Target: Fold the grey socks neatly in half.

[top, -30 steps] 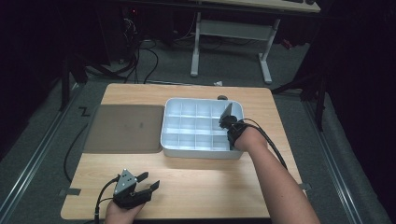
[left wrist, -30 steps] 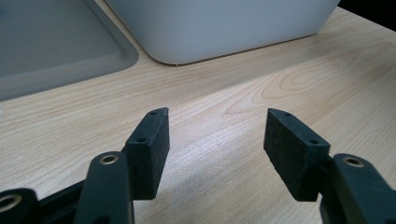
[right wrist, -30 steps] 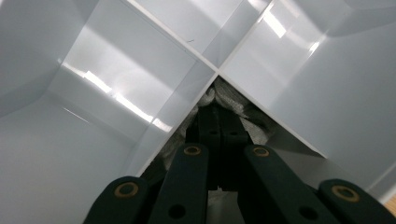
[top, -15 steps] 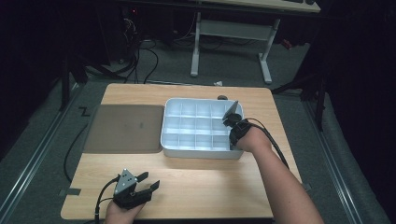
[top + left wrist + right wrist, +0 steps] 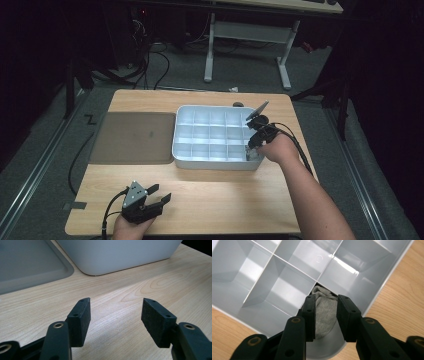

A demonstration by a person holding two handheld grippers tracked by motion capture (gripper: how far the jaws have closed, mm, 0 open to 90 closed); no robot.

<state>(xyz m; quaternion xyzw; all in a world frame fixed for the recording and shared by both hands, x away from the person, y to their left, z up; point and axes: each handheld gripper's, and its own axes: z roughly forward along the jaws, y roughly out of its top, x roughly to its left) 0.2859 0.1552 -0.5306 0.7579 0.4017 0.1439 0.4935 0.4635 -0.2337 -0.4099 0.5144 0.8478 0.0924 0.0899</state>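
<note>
Right gripper point(image 5: 248, 146) hangs over the near right corner compartment of the white plastic divided tray point(image 5: 200, 162) in the high view. From the right gripper view, its jaws have just been opening, part-spread; the grey rolled sock point(image 5: 324, 312) lies below between them, unclamped, in that compartment.

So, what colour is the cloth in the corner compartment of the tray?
Grey. The cloth shows best in the right gripper view, inside the white tray.

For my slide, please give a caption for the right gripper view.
Right gripper, jaws just opening, above a grey sock in a corner cell of the white divided tray.
</note>
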